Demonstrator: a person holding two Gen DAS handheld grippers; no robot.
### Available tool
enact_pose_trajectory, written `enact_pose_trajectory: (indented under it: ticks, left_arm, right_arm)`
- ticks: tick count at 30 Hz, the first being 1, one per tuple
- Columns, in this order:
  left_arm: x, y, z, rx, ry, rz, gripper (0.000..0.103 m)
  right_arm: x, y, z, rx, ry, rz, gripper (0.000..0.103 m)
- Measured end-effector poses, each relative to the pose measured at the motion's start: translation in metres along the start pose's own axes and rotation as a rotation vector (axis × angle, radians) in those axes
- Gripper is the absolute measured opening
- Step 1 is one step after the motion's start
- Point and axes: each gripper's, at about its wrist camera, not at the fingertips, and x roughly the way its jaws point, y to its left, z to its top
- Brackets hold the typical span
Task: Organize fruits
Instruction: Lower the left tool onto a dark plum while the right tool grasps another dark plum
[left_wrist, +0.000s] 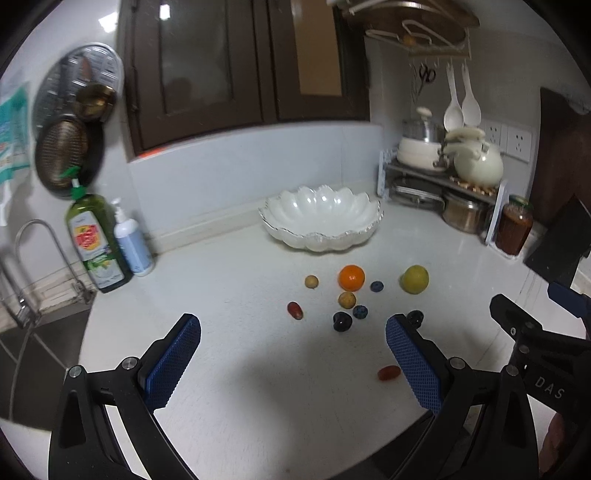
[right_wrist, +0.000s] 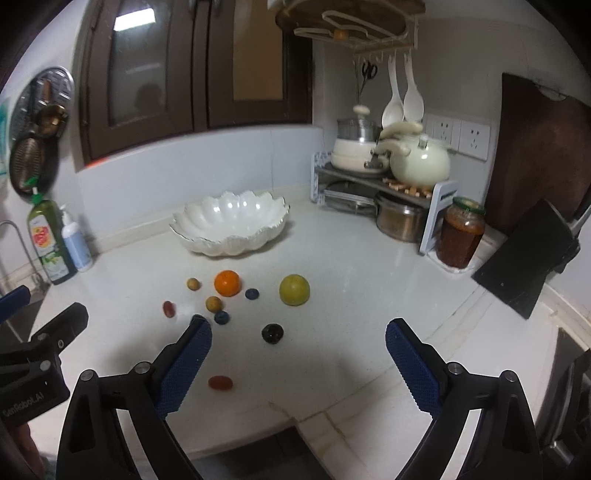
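We hold our left claw (left_wrist: 293, 354) and right claw (right_wrist: 298, 356) wide open, empty, above fruit scattered before the white bowl (left_wrist: 321, 221) on the counter (left_wrist: 229, 288)

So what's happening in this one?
A person holds two grippers over a white counter, both open and empty. The left gripper and right gripper hover near scattered fruit: an orange, a yellow-green fruit, blueberries, small tomatoes. The white bowl behind them is empty; nothing has been placed in it yet.
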Motion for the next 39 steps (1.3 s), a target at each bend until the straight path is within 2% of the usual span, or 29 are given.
enact_pose_trajectory:
  ticks: [6, 14, 19, 25, 27, 29, 33, 35, 39]
  left_arm:
    - [0.046, 0.003, 0.005, 0.041, 0.073, -0.068, 0.1]
    - [0.086, -0.003, 0.0, 0.108, 0.146, -0.15, 0.095]
    - [0.105, -0.011, -0.005, 0.138, 0.184, -0.185, 0.087]
    - [0.123, -0.017, -0.006, 0.136, 0.222, -0.212, 0.077]
    - [0.129, -0.018, -0.007, 0.14, 0.224, -0.208, 0.074]
    - [0.135, -0.022, -0.007, 0.145, 0.232, -0.202, 0.07]
    - [0.149, -0.027, -0.009, 0.16, 0.252, -0.211, 0.062]
    - [0.156, -0.03, -0.011, 0.163, 0.274, -0.216, 0.059]
    - [0.166, -0.035, -0.012, 0.167, 0.297, -0.205, 0.056]
  right_arm:
    - [0.039, 0.011, 0.004, 0.017, 0.079, -0.035, 0.095]
    - [0.073, 0.019, -0.001, 0.04, 0.163, -0.084, 0.09]
    - [0.087, 0.02, -0.004, 0.03, 0.208, -0.087, 0.088]
    - [0.108, 0.02, -0.005, -0.002, 0.259, -0.059, 0.084]
    - [0.115, 0.02, -0.005, -0.014, 0.268, -0.04, 0.083]
    - [0.125, 0.021, -0.005, -0.038, 0.286, -0.023, 0.078]
    - [0.143, 0.02, -0.008, -0.054, 0.324, 0.011, 0.076]
    - [0.15, 0.02, -0.009, -0.064, 0.341, 0.029, 0.071]
    - [0.161, 0.021, -0.008, -0.09, 0.361, 0.055, 0.07]
